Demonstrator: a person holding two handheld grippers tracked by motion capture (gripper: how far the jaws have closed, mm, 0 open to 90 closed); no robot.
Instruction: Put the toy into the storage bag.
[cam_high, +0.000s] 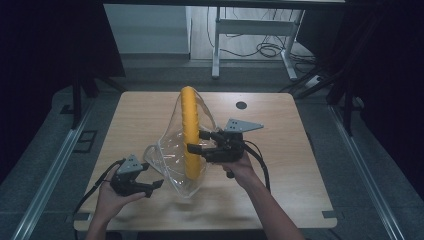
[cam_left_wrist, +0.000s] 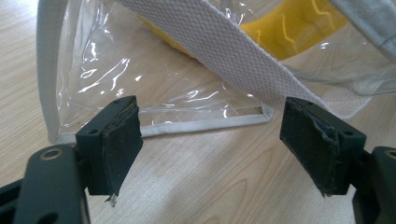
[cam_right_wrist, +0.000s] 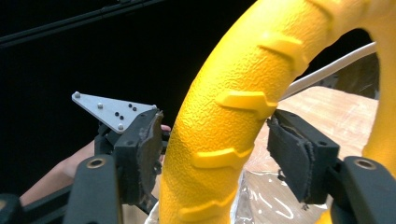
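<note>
Standing upright mid-surface, our yellow ring (cam_high: 190, 131) sits partly inside the clear bag (cam_high: 172, 165). Our right hand-held gripper (cam_high: 200, 141) brackets the ring; its jaws seem to touch the ring, though we cannot be sure they clamp. Our left hand-held gripper (cam_high: 156, 186) is spread wide and empty near the front edge, facing the bag's white strap (cam_left_wrist: 243, 51).

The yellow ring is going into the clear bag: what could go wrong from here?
1. The right gripper grips the upright yellow ring only at its rim; it could tip or slip.
2. The left gripper is open, not holding the clear bag, so the bag may slide or collapse on the table.
</note>
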